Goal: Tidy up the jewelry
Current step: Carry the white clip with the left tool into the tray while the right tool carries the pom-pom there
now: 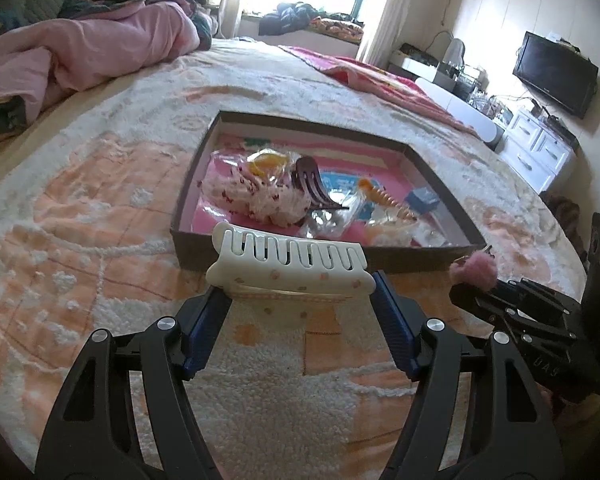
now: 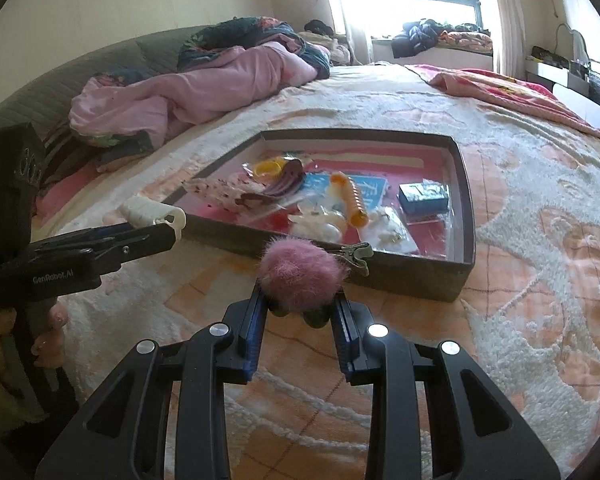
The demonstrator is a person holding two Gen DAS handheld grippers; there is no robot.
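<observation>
My left gripper [image 1: 300, 296] is shut on a white hair claw clip [image 1: 288, 266], held just before the near wall of a shallow cardboard box [image 1: 188, 192] on the bed. The clip also shows in the right wrist view [image 2: 152, 210]. My right gripper [image 2: 298, 304] is shut on a pink pom-pom hair clip [image 2: 300, 276] with a metal clip end, near the box's front wall [image 2: 400, 276]. The box holds a floral scrunchie [image 1: 256, 196], a brown claw clip [image 1: 312, 184], an orange spiral tie [image 2: 354, 200], a yellow ring [image 2: 268, 168] and a small blue box [image 2: 424, 198].
The box sits on an orange and white bedspread [image 1: 80, 240]. A pink quilt [image 1: 72, 56] is heaped at the far left. A red blanket [image 1: 380, 80] lies at the far right. White drawers [image 1: 540, 148] and a television [image 1: 556, 72] stand beyond the bed.
</observation>
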